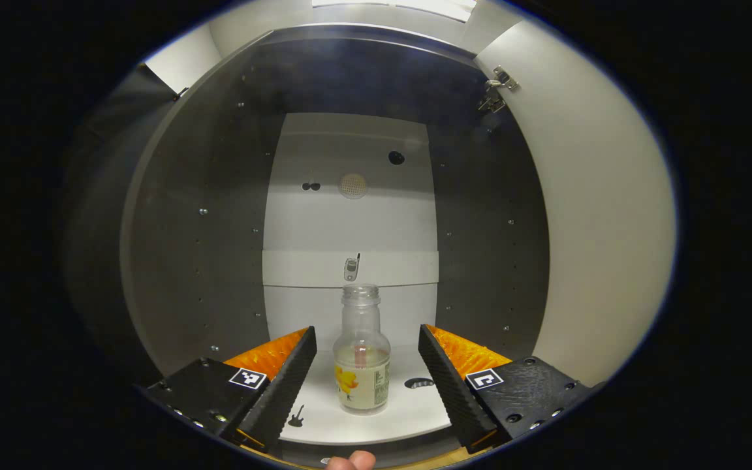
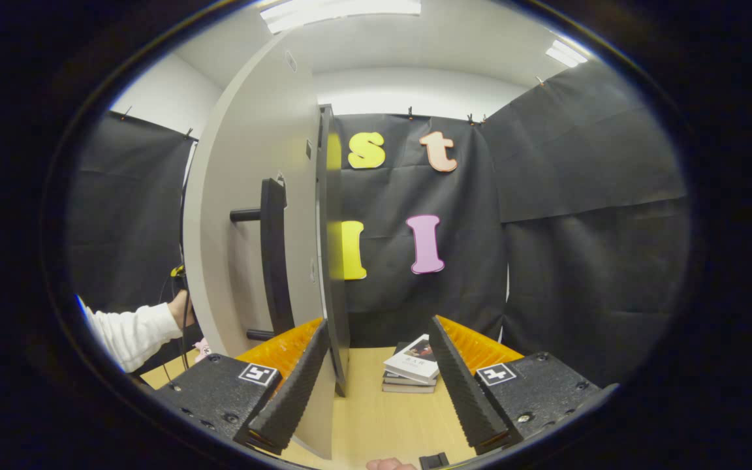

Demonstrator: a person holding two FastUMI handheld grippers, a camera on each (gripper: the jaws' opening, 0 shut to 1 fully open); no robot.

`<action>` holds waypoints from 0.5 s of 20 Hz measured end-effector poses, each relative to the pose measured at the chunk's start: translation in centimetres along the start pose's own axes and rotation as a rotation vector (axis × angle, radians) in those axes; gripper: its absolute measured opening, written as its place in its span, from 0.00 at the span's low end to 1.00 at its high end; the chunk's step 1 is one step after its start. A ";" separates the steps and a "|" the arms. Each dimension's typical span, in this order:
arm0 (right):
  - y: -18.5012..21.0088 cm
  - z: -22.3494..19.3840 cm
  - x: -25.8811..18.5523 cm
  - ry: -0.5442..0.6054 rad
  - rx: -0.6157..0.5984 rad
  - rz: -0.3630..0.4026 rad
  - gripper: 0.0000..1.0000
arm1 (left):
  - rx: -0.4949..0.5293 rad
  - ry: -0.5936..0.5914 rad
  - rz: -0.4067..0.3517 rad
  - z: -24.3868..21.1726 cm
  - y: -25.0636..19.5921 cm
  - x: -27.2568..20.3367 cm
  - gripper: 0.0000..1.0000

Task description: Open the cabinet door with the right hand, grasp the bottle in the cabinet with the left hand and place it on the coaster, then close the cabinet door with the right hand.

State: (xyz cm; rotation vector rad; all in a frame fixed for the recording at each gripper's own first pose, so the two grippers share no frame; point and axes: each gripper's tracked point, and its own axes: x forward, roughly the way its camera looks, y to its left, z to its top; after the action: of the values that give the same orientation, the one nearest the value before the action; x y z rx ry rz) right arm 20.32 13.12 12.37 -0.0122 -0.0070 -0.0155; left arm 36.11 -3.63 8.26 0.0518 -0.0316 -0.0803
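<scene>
Cabinet door (image 2: 252, 215) edge-on hides the cabinet interior and a sleeve's (image 2: 131, 333) hand

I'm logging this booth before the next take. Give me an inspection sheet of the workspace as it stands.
Surface: wooden table, bare in the middle.
Job's things: bottle upright, uncapped, on the white cabinet floor; cabinet door swung open, its handle free.
Clutter: stack of books on the table.
Grippers: left gripper open, fingers either side of the bottle, not touching; right gripper open, beside the door's edge.
Cables: thin cable by a white sleeve.
Surroundings: black cloth wall.
</scene>
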 end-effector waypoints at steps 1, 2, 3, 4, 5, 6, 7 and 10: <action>0.0 -0.1 0.0 0.002 0.006 -0.002 0.95 | -0.002 0.002 0.000 0.0 0.0 0.9 0.95; 0.1 -0.1 0.0 0.004 0.013 -0.002 0.96 | 0.004 0.006 0.007 -0.1 0.1 1.8 0.95; 0.1 -0.1 0.0 0.005 0.020 0.000 0.96 | 0.011 0.010 0.013 -0.1 0.2 2.5 0.95; 0.2 0.0 0.0 0.005 0.026 0.001 0.96 | 0.014 0.011 0.018 -0.2 0.2 3.2 0.95; 0.2 -0.1 0.0 0.006 0.032 0.001 0.96 | 0.008 0.011 0.022 -0.1 0.3 3.6 0.95; 0.3 0.0 0.0 0.006 0.036 0.001 0.95 | -0.002 0.012 0.026 -0.1 0.4 4.1 0.95; 0.3 0.0 0.1 0.006 0.039 0.001 0.95 | -0.011 0.011 0.033 -0.1 0.6 4.4 0.95; 0.3 0.0 0.1 0.001 0.035 -0.001 0.96 | -0.031 0.017 0.047 0.0 1.1 5.1 0.95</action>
State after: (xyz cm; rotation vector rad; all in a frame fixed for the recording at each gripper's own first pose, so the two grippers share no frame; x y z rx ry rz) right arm 20.45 13.40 12.39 0.0226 -0.0066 -0.0163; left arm 41.32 -2.90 8.43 0.0203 -0.0149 -0.0338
